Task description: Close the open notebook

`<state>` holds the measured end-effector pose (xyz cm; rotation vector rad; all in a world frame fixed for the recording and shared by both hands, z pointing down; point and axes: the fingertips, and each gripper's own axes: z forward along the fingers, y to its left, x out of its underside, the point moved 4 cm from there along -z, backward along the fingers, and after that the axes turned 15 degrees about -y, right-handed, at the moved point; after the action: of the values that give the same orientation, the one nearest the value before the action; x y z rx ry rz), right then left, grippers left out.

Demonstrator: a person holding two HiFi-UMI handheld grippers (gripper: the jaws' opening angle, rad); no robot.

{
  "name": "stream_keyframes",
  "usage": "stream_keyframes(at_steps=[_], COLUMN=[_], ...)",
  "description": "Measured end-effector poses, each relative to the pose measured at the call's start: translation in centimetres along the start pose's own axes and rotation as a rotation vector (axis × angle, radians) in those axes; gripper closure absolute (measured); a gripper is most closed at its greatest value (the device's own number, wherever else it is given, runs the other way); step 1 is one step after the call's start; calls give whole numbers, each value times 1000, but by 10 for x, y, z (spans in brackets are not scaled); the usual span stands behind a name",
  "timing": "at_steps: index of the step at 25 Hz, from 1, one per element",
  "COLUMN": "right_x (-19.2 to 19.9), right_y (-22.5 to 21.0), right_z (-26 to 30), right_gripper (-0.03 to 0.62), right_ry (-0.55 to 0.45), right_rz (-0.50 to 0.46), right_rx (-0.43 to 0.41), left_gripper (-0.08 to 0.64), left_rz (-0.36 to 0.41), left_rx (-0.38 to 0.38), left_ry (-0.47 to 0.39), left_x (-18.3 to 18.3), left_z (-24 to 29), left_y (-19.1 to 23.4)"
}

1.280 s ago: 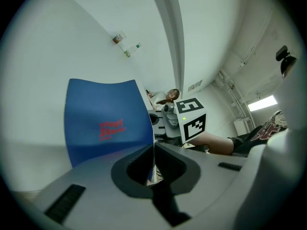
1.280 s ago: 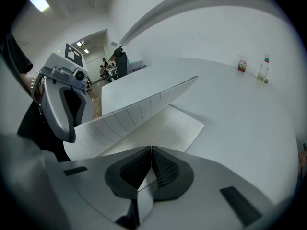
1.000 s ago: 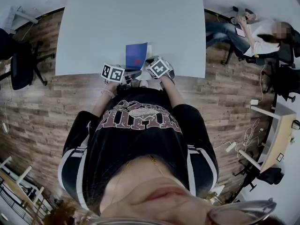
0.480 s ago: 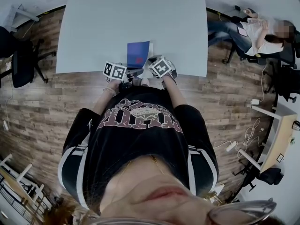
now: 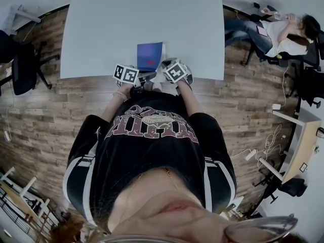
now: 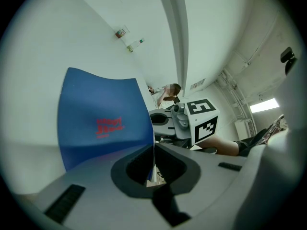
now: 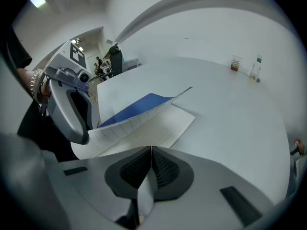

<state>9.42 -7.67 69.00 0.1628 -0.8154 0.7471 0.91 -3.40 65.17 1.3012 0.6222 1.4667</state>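
A notebook's [image 5: 150, 56] blue cover [image 6: 103, 123] is held raised off its pages, pinched in the left gripper [image 6: 153, 152]. A thin white sheet [image 7: 143, 195] is clamped by the right gripper [image 7: 151, 152].

**Notebook half open at the table's near edge**

The notebook [image 5: 150, 56] lies at the near edge of the table [image 5: 126, 19]. Its blue cover [image 6: 103, 123], printed in red, is raised and bowed, with some ruled leaves curving up under it. The white pages [image 7: 163, 126] below lie flat.
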Motion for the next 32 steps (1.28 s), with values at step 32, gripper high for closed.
stream_keyframes(at_steps=[32], right_x=[10], right_y=[-11], right_z=[-20], right_gripper=[572], right_ry=[-9], right_rz=[26], right_rx=[48], left_gripper=[500], left_rz=[-15], left_rx=[-27], left_ry=[76], left_x=[8], left_z=[23], left_y=[10])
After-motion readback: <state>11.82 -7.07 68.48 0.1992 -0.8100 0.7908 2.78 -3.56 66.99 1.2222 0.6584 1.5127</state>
